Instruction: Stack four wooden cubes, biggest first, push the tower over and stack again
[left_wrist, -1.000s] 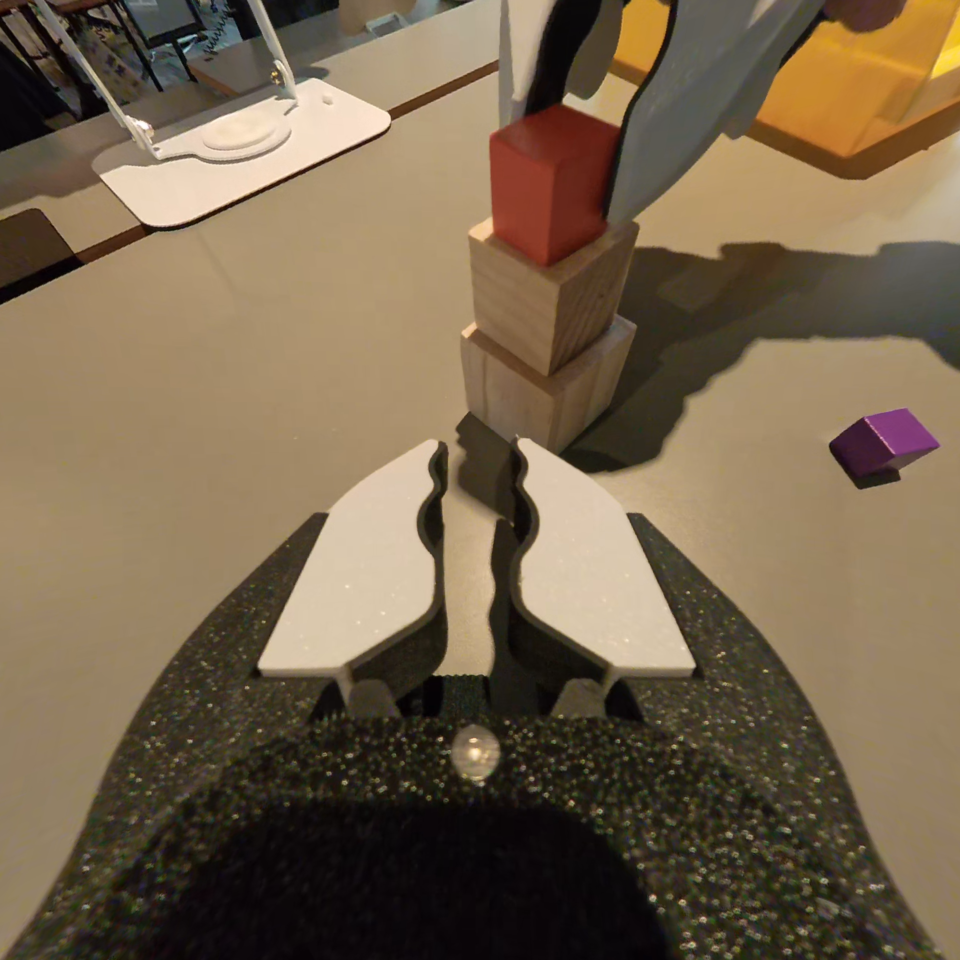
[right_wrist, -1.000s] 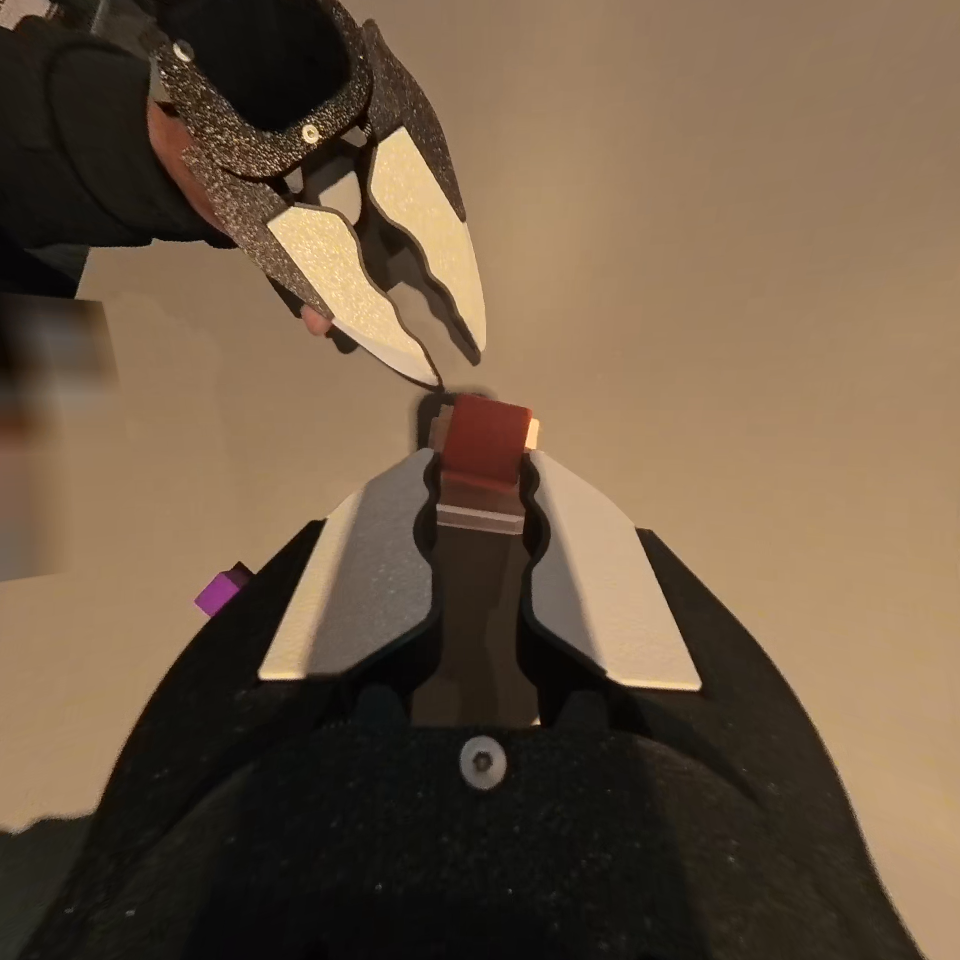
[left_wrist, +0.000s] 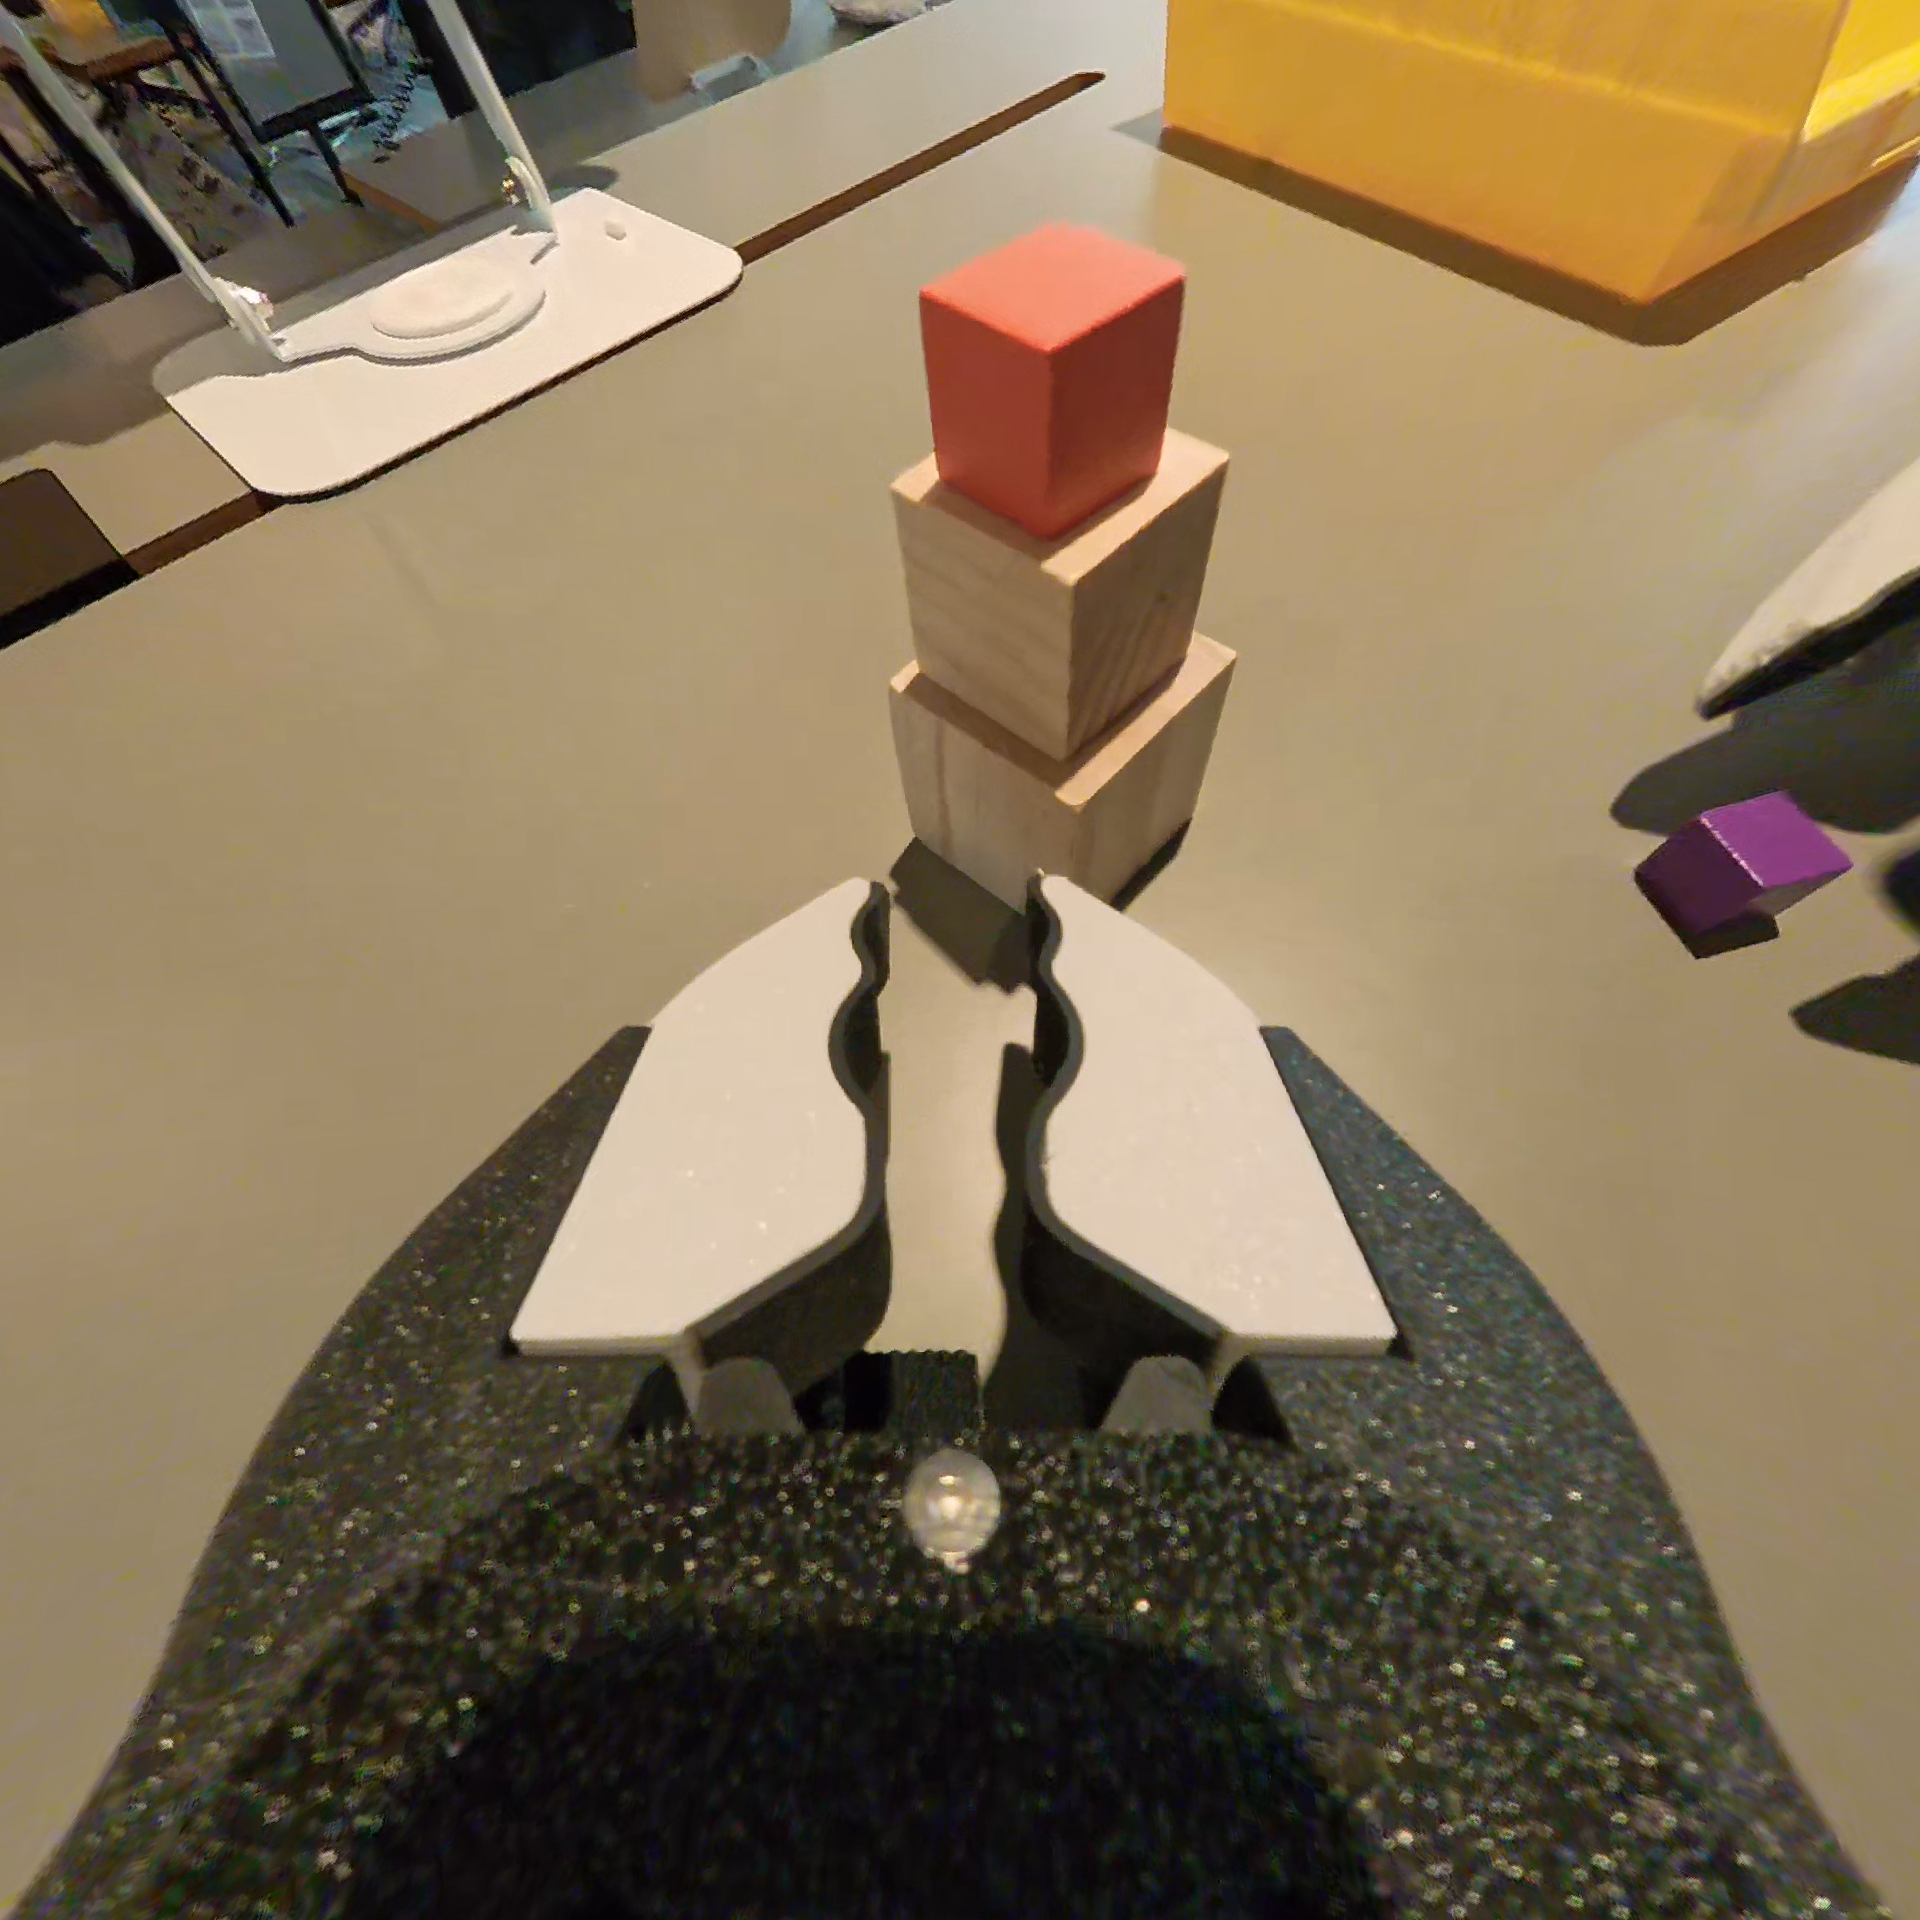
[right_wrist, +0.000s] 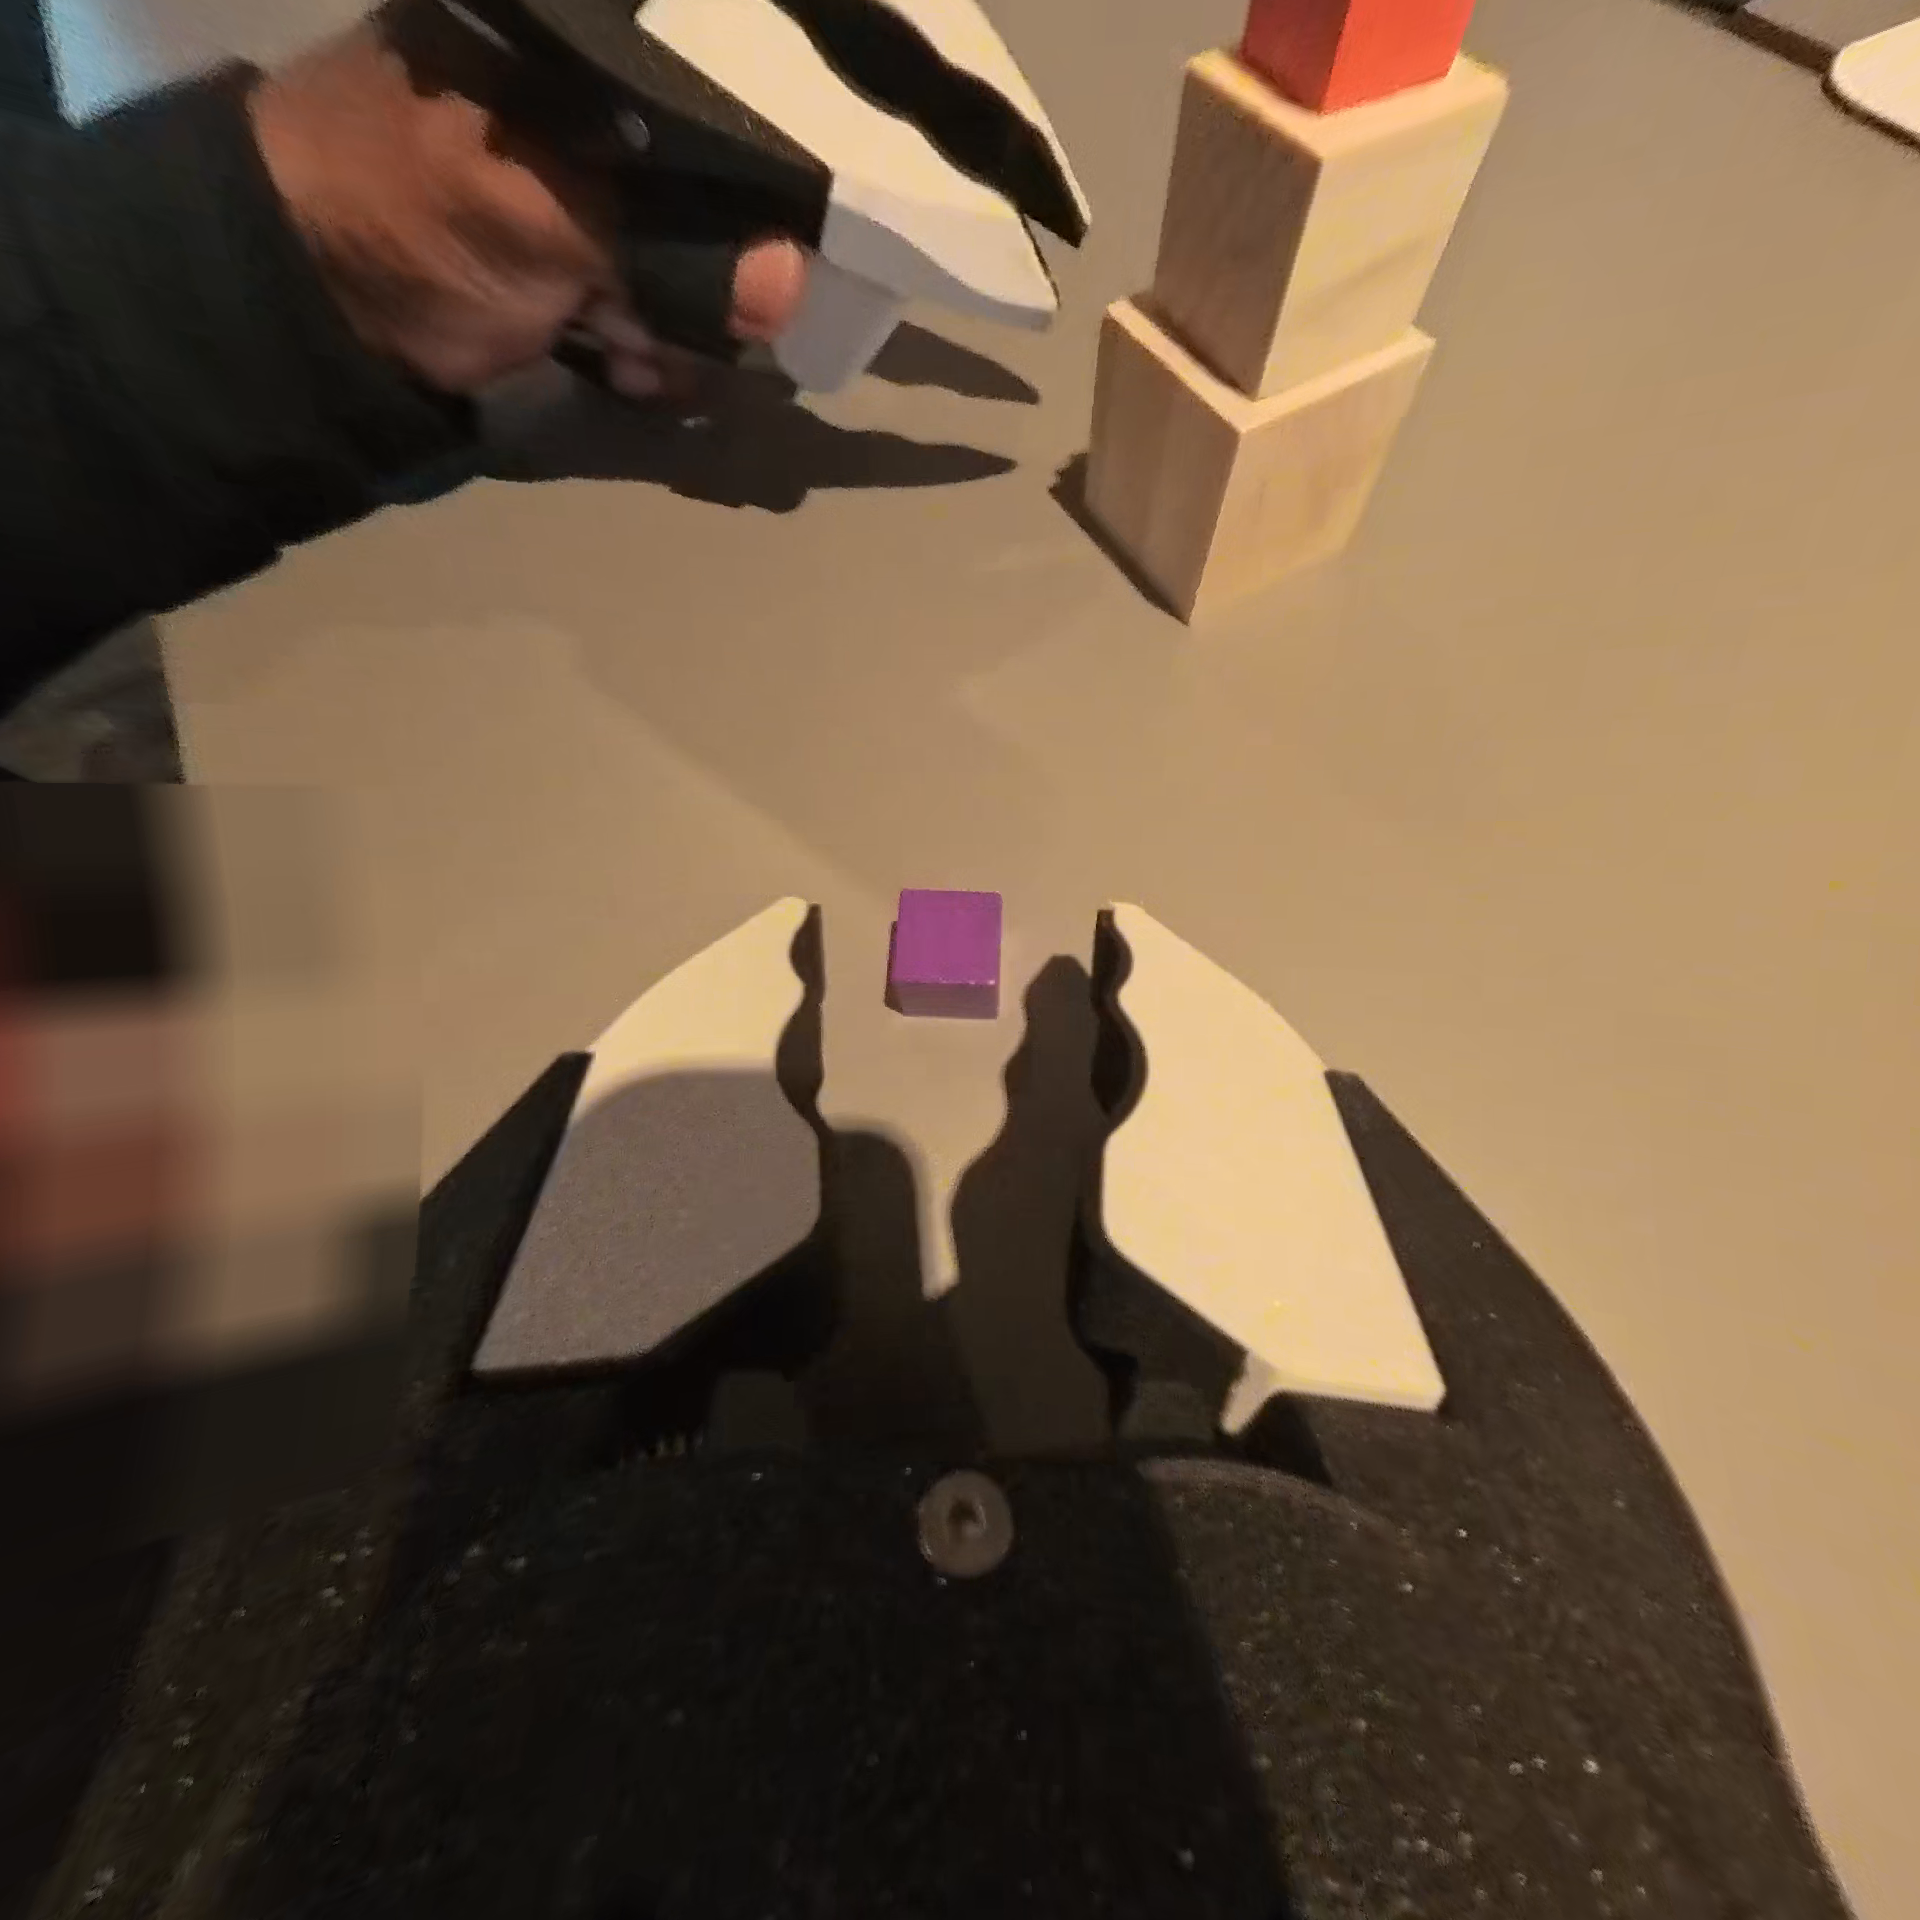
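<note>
Standing on the grey surface (left_wrist: 520, 831), a tower of three cubes rises in the left wrist view: the big pale cube (left_wrist: 1049, 790) at the bottom, a smaller pale cube (left_wrist: 1039, 613) on it, turned slightly, and the red cube (left_wrist: 1049, 374) on top. The left claw (left_wrist: 956, 904) points at the foot of the tower, just short of the bottom cube, its fingers apart with a narrow gap and nothing between them. The purple cube (left_wrist: 1740, 868), smallest of the four, lies alone on the surface to the right of the tower, well apart from it. In the right wrist view the right claw (right_wrist: 951, 920) hangs over that purple cube (right_wrist: 945, 951), fingers spread wide on either side of it and not touching it. A hand (right_wrist: 436, 229) in a dark sleeve grips the left claw's handle beside the tower. A white flat stand (left_wrist: 436, 332) and a yellow box (left_wrist: 1507, 135) sit farther back.
</note>
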